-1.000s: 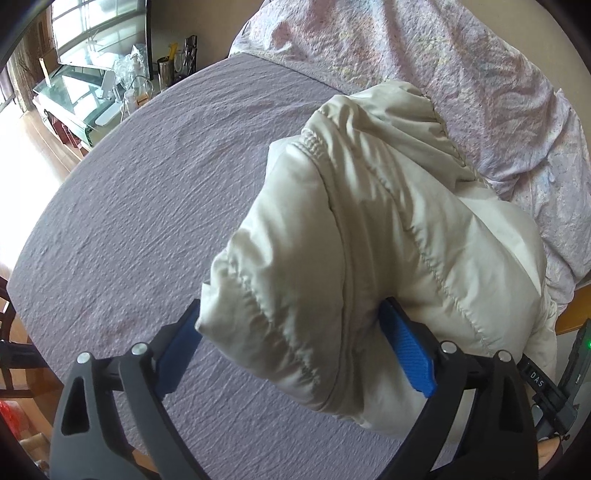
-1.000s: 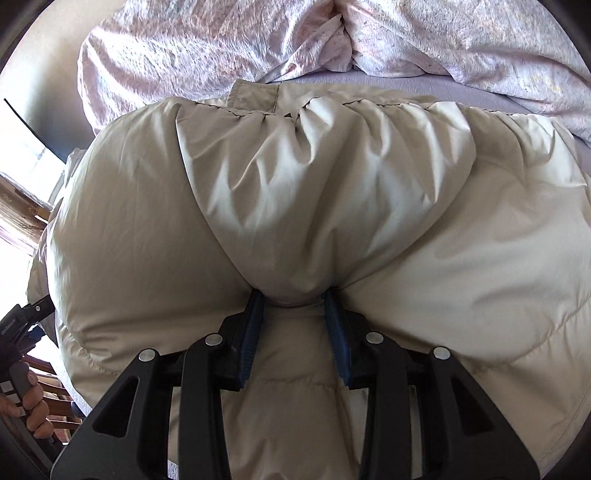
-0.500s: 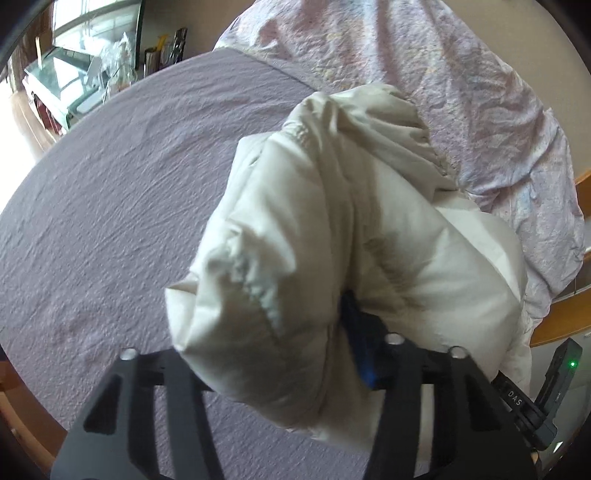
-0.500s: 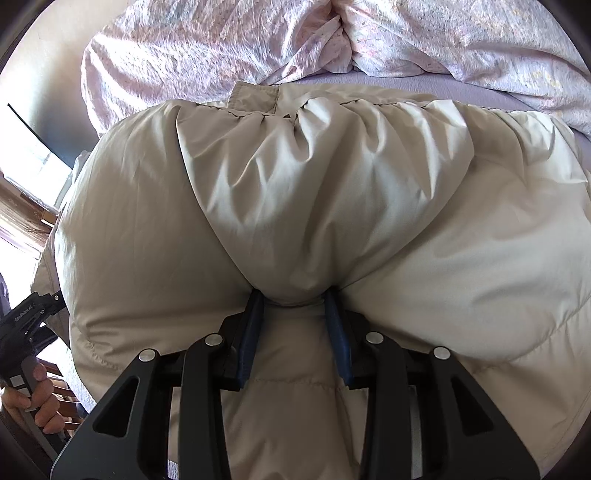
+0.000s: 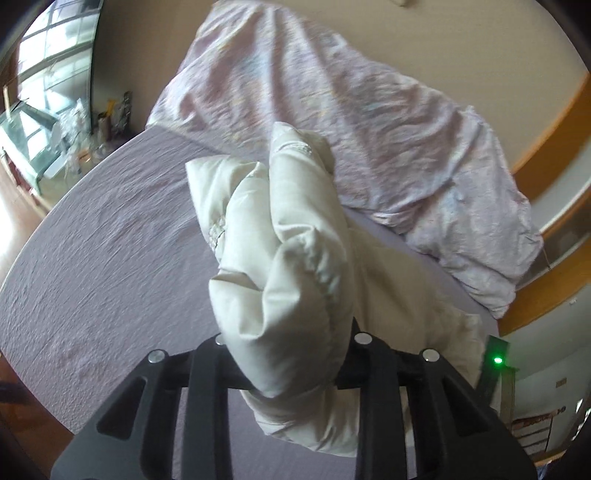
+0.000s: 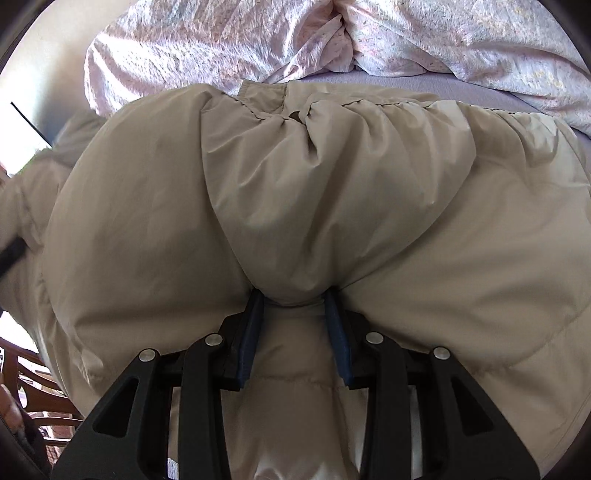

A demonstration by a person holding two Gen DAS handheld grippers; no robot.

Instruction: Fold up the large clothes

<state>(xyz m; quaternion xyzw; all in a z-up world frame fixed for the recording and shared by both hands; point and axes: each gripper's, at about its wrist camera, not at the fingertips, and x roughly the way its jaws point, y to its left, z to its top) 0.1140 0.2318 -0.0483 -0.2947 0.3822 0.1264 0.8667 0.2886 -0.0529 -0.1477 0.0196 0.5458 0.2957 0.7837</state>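
A bed (image 5: 110, 236) covered by a textured lilac sheet is seen across the left wrist view. A crumpled pale floral duvet (image 5: 332, 103) is heaped at twelve to two o'clock against a plain beige wall (image 5: 443, 33). A curved wooden trim (image 5: 554, 122) is seen at three o'clock. Large windows (image 5: 48, 62) at ten o'clock let in bright daylight, with a glass-topped cabinet (image 5: 26, 136) below them and cluttered small items (image 5: 107, 122) beside it. Wooden flooring (image 5: 14, 206) is lit at nine o'clock.

Puffer jacket (image 6: 332, 206) on bed sheet (image 5: 103, 251), bulk between both grippers. Left gripper (image 5: 288, 354), jaws closing, bunched sleeve end between them; right gripper (image 6: 295, 310) astride a fold at near edge. Crumpled duvet (image 5: 369, 122) behind jacket, against wall (image 5: 443, 33); cluttered desk (image 5: 48, 147) far left.
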